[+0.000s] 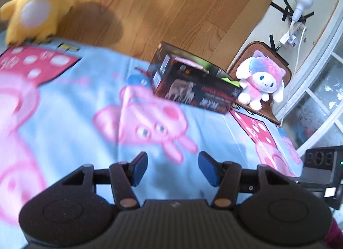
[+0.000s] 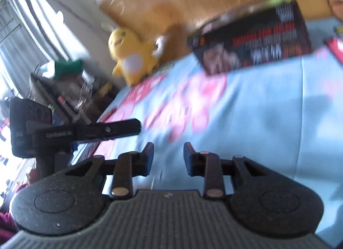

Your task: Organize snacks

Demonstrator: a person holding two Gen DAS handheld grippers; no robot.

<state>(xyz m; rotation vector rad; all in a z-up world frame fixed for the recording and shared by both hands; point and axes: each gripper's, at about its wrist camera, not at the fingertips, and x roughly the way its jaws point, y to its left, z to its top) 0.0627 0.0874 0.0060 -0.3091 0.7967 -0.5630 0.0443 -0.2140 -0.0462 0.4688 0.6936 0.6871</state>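
Snack box [image 1: 193, 86] lying on bed [image 1: 70, 107] near far edge, untouched. Left claw [image 1: 172, 168] and right claw [image 2: 168, 159] both hanging apart, empty, approaching. Next: closing in, straddling box sides.

Both my wrist cameras look low across the light blue cartoon-print bedsheet [image 1: 64, 103], sharing the dark printed cardboard box [image 1: 193, 86] at centre right and the yellow plush toy [image 1: 32, 11] upper left.

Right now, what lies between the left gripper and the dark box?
Only bare cartoon-print sheet lies between the left gripper and the dark box, as the left wrist view shows.
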